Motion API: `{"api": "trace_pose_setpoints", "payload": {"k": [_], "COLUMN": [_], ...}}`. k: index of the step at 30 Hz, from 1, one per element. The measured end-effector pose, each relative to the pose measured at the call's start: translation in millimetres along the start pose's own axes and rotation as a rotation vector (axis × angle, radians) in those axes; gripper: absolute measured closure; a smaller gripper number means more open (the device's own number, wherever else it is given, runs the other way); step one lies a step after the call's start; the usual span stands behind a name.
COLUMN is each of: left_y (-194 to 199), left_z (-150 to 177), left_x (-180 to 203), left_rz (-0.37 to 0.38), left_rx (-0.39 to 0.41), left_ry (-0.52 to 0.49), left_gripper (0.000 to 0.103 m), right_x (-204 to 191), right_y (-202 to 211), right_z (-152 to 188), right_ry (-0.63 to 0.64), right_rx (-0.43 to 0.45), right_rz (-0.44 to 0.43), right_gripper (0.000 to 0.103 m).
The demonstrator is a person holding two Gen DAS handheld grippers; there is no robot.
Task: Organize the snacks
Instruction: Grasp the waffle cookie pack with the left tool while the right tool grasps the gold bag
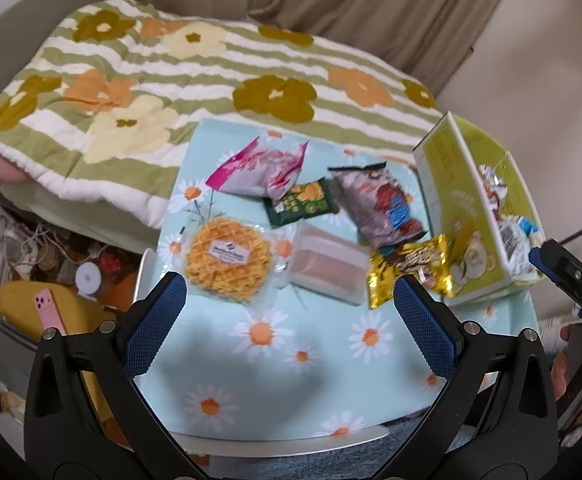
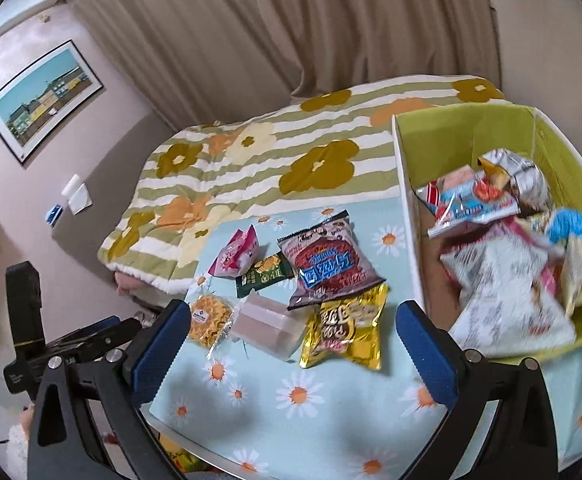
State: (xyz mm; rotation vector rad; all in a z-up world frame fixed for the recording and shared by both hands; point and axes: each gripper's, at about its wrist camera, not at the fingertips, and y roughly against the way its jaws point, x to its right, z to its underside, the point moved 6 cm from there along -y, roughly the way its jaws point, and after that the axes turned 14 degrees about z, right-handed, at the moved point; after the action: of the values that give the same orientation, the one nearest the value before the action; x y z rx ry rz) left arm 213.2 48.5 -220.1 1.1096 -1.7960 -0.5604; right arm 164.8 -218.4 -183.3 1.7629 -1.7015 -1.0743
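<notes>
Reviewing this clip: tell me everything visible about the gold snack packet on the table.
The gold packet is a shiny, crinkled foil pouch with serrated end seals and brown and white lettering on its face. It looks sealed and lies flat on the daisy-print tablecloth, just beside the green box. The brown chip bag overlaps its far edge, and the clear wrapped cake slice lies close on its other side. Neither gripper touches it.

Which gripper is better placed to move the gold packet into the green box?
Right. The open right gripper faces the gold packet, beside the green box. The left gripper is farther from the box.
</notes>
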Motion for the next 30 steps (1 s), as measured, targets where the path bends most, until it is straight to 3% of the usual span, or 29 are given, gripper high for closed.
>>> {"api": "trace_pose_setpoints", "payload": {"k": [6, 15, 23, 30], "left_y": [-27.5, -87.8, -125.5, -147.5], "left_z": [-3.4, 8.5, 11.1, 16.5], "left_x": [-26.6, -51.3, -64.8, -65.9], "left_rz": [0.015, -0.011, -0.046, -0.133], "left_rx": [-0.093, -0.264, -0.343, -0.404], "left_ry": [-0.071, -0.208, -0.25, -0.345], "left_gripper": [0.0, 0.0, 0.0, 0.0], "right_x": [-8.8, 0.5, 0.4, -3.2], "right_y": [-12.9, -55.2, -93.3, -109.8], "right_z": [28.2, 71.8, 82.7, 84.3], "right_ry": [-0.09, -0.158, -0.181, -0.19], "right_rx": [-0.027, -0.175, -0.2, -0.202], "right_rz": [0.066, 0.142, 0.135, 0.117], "right_gripper": [0.001, 0.001, 0.001, 0.001]}}
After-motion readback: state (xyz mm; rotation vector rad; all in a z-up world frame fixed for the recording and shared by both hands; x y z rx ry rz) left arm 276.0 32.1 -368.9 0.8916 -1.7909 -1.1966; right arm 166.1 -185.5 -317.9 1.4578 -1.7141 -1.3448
